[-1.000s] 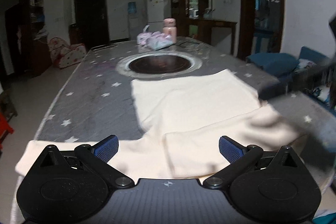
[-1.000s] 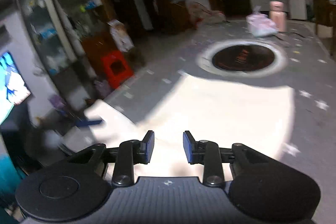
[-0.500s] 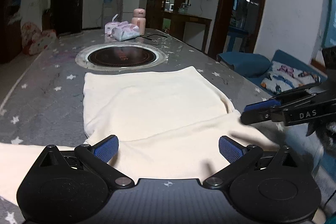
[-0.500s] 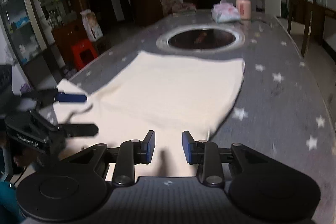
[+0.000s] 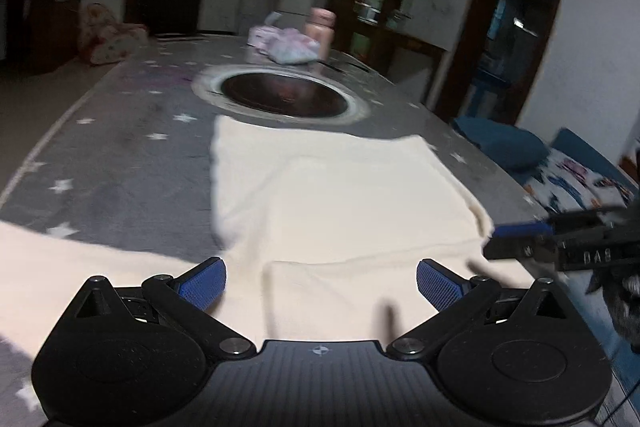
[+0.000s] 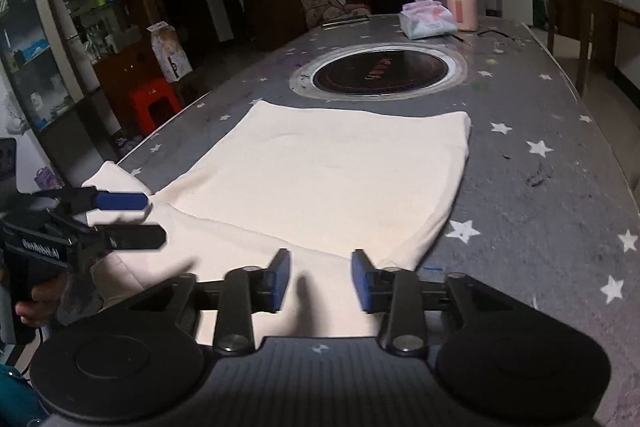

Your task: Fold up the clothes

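A cream garment (image 5: 340, 195) (image 6: 332, 179) lies flat on the grey star-patterned table (image 6: 540, 195), a sleeve folded across its near part. My left gripper (image 5: 320, 283) hangs low over the near folded edge, open wide, with only cloth below it. In the right wrist view it shows at the left (image 6: 128, 219), by the sleeve that spills over the table's edge. My right gripper (image 6: 320, 281) is just above the garment's near right corner. Its jaws are opening and nothing is between the pads. The left wrist view has it at the garment's right edge (image 5: 516, 241).
A round black hob (image 6: 378, 73) is set into the table beyond the garment. Behind it stand a pink bottle (image 6: 462, 5) and a tissue pack (image 6: 426, 21). A red stool (image 6: 154, 103) and shelves are left of the table, a blue cushion (image 5: 500, 143) to its right.
Both grippers have come down closer to the garment. The right gripper's pads stand wider apart than before. The left wrist view has rolled and shifted over the cloth.
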Action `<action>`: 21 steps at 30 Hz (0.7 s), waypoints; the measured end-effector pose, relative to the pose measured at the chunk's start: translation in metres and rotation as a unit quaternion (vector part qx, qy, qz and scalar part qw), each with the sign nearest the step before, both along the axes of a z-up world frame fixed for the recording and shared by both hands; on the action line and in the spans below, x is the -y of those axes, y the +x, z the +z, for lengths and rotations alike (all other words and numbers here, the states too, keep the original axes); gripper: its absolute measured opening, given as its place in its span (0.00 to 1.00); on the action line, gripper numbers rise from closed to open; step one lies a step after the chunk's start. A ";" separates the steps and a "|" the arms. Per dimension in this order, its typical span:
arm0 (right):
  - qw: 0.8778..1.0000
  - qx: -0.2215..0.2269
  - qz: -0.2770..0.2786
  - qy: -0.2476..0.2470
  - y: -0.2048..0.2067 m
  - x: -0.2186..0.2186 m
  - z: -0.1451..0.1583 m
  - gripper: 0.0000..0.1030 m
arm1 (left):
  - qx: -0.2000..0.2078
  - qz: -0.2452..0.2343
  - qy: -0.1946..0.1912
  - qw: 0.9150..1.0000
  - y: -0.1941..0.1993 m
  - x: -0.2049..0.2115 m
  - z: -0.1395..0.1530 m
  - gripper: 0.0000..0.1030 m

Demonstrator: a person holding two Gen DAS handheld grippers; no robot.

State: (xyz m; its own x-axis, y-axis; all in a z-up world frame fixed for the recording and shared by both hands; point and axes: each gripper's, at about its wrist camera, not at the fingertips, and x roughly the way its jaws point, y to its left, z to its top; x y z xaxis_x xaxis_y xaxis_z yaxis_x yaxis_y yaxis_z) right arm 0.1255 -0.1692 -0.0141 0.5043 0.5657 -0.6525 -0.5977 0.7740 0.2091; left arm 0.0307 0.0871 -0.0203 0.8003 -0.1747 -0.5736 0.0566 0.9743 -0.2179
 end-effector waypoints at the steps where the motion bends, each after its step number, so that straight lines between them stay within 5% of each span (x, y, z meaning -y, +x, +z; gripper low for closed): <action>1: 1.000 0.000 0.000 -0.002 0.000 -0.001 -0.001 0.38 | 0.002 0.018 0.003 1.000 -0.004 -0.006 0.002 1.00; 6: 1.000 0.004 0.003 -0.004 -0.002 -0.006 -0.002 0.55 | 0.017 0.132 0.040 0.990 -0.027 -0.045 0.009 1.00; 10: 1.000 0.021 0.023 0.002 -0.013 -0.013 0.006 0.66 | 0.018 0.263 0.078 0.962 -0.042 -0.080 0.007 1.00; 13: 0.999 0.022 0.036 0.004 -0.018 -0.019 0.006 0.73 | -0.008 0.330 0.062 0.942 -0.043 -0.111 -0.002 0.99; 16: 0.999 0.022 0.040 0.005 -0.020 -0.023 0.006 0.73 | -0.021 0.366 0.048 0.929 -0.041 -0.136 -0.011 0.95; 21: 0.999 0.023 0.038 0.007 -0.022 -0.023 0.008 0.73 | -0.032 0.369 0.008 0.929 -0.039 -0.161 -0.025 0.75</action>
